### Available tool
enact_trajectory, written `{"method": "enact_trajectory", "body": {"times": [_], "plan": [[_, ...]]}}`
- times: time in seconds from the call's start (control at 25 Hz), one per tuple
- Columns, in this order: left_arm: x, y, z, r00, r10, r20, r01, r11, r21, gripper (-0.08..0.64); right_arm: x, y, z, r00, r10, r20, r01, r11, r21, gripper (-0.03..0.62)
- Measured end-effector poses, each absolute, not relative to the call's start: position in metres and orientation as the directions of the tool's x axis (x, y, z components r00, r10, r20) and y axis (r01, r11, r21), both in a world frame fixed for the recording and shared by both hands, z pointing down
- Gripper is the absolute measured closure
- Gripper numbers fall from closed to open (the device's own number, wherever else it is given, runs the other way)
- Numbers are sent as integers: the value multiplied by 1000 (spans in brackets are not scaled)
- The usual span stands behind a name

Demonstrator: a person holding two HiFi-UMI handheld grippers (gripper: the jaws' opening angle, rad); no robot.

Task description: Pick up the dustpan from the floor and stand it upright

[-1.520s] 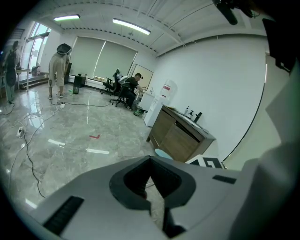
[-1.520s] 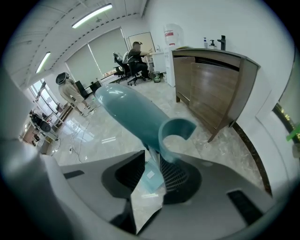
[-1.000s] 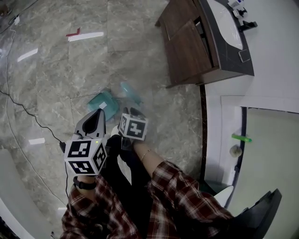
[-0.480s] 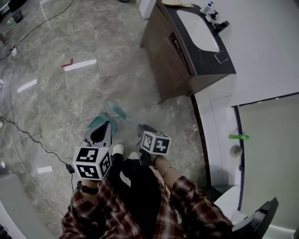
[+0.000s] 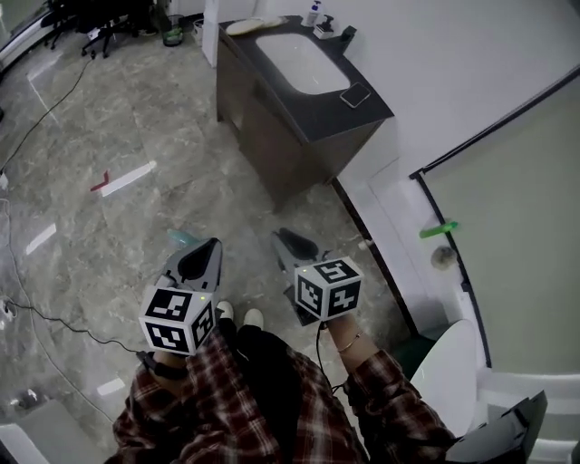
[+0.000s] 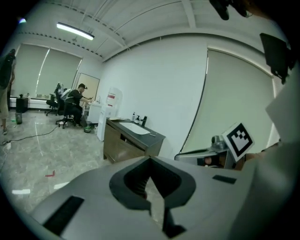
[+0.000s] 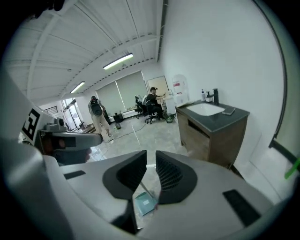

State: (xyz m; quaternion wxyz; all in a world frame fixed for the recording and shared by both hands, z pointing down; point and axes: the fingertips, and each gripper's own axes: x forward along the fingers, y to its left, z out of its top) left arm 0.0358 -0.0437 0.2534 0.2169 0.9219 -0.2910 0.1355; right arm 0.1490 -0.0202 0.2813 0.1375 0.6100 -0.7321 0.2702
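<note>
Dustpan [image 7: 144, 204] on the floor – head view hides most behind the clenched, empty left hand-held gripper [image 6: 150, 160]. Its handle points away from the person. Right hand-held gripper [image 7: 151, 157] – released, jaws just closing, nothing between.

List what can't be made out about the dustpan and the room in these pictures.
Dustpan, head view: the left gripper hides all but a teal edge.
Dustpan, right gripper view: only a slice shows through the gap of the right gripper's jaws, which have just been closing, gripping nothing; upright or lying, cannot tell.
Bottles by the sink, head view: too small to name.
</note>
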Motion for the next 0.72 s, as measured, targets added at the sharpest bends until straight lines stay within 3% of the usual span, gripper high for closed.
{"method": "enact_trajectory", "body": {"times": [0.2, 0.4, 0.72], "plan": [[76, -16, 230, 842, -406, 357, -514, -804, 300, 560, 164, 13, 229, -150, -886, 438, -981, 80, -175, 578], [107, 11, 220, 872, -351, 341, -455, -839, 299, 560, 174, 39, 197, -90, -921, 379, -994, 61, -88, 581], [126, 29, 197, 898, -329, 291, -408, -872, 273, 560, 193, 56, 183, -79, -940, 331, -992, 42, -117, 581]]}}
